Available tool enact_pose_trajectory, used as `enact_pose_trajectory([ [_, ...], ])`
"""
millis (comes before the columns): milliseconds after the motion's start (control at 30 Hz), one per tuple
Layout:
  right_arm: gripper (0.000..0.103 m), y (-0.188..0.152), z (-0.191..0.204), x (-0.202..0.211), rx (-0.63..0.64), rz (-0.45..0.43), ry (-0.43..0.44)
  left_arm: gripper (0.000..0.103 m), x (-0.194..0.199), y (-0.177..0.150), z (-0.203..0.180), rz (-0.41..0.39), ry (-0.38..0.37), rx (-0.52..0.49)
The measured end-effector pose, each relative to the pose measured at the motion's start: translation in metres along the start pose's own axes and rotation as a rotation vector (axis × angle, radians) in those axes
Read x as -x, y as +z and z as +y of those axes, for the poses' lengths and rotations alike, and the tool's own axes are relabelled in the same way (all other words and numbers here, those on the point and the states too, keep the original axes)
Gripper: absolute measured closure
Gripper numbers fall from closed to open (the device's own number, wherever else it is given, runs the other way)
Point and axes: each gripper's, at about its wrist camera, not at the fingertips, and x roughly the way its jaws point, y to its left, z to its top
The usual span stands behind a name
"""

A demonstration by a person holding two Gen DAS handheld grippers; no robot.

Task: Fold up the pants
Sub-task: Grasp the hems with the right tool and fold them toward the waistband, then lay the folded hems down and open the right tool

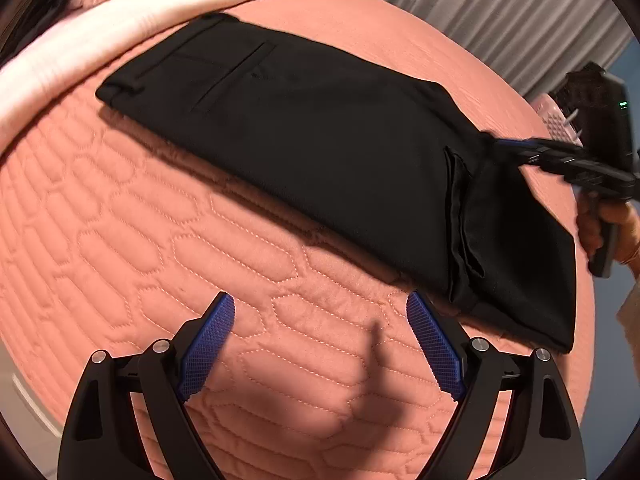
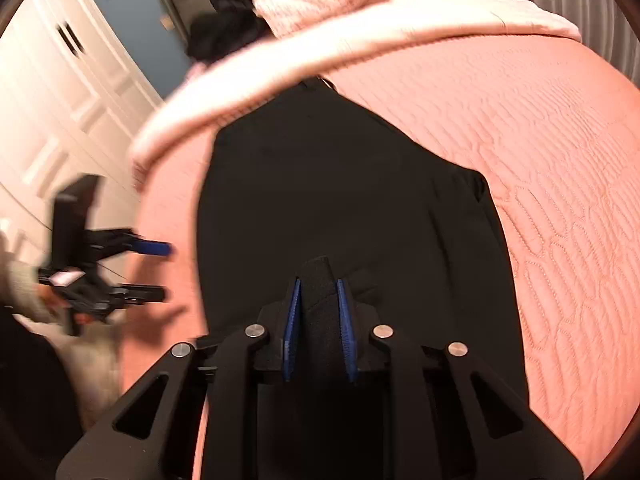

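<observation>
From the right wrist we see the left tongs (image 2: 160,268) only as a smear beside the salmon quilted bedspread (image 2: 520,160). The folded black pants (image 2: 340,200) run under our right tongs (image 2: 318,292), hiding their near end. From the left wrist, the right edge cuts off the hand (image 1: 600,220).
</observation>
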Motion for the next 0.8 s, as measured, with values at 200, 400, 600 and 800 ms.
enact_pose_trajectory([
  [200,0.058,0.003,-0.008,-0.018,0.035,0.035,-0.053,0.017,0.013,-0.011,0.017,-0.011,0.012,0.025],
  [400,0.050,0.007,-0.005,-0.030,0.079,0.101,0.026,0.017,0.021,-0.013,0.031,-0.015,0.028,0.043],
  [600,0.085,0.001,0.003,-0.014,0.115,0.073,-0.012,0.017,0.022,-0.003,0.034,-0.035,0.048,0.039],
  [800,0.086,0.001,-0.030,0.027,0.013,-0.070,-0.190,0.017,0.021,0.019,0.048,-0.081,0.084,0.061],
])
